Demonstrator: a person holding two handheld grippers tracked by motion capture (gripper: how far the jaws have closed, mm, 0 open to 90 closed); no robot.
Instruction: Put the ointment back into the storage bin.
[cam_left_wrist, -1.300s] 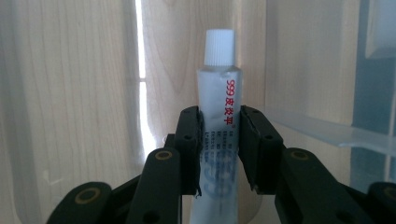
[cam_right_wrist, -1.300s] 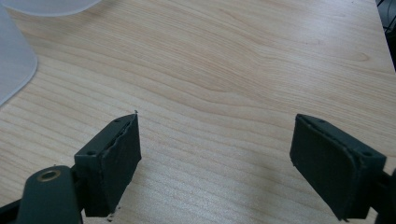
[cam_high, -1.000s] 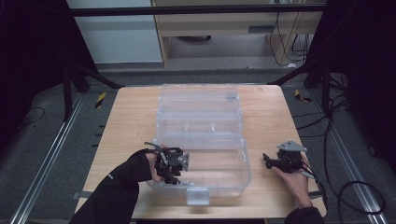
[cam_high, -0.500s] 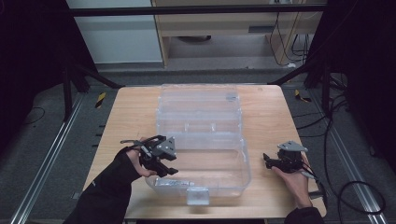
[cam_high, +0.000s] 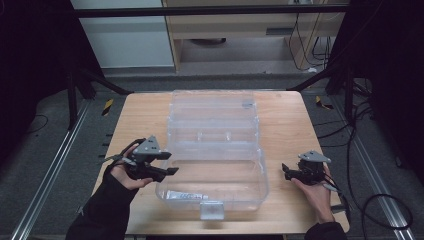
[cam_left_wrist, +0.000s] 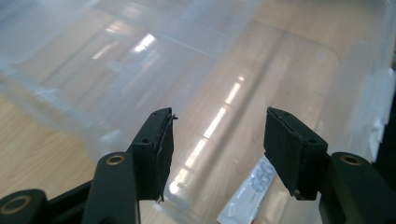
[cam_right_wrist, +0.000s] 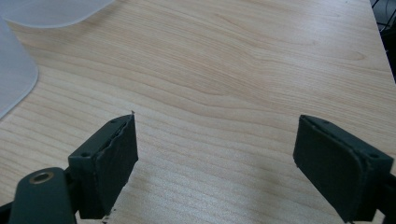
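**Left hand-held gripper backs out of the box, tube left inside**

Widest first: the pale wooden surface (cam_high: 285, 125) carries everything. On its middle sits the large clear plastic storage box (cam_high: 212, 167), lid thrown open and lying flat toward the far edge, a latch tab at the near wall. It hasn't shifted over the last second.

Now the mover. The left hand-held gripper (cam_high: 165, 164) was reaching over the box's left wall a second ago, jaws down inside. Half a second ago it had lifted and swung out to the left, and now it sits just beside that wall, over the surface's left part, jaws pointing at the box. In the left gripper view (cam_left_wrist: 217, 149) its black jaws stand apart with nothing between them, the clear wall right ahead.

The right hand-held gripper (cam_high: 289, 171) has stayed put on the right side, well apart from the box; the right gripper view (cam_right_wrist: 215, 163) shows its jaws wide apart over bare wood.

Smallest: a white flat tube with dark print (cam_high: 186, 196) lies on the box floor along the near wall, also visible past the left jaws (cam_left_wrist: 252, 193).
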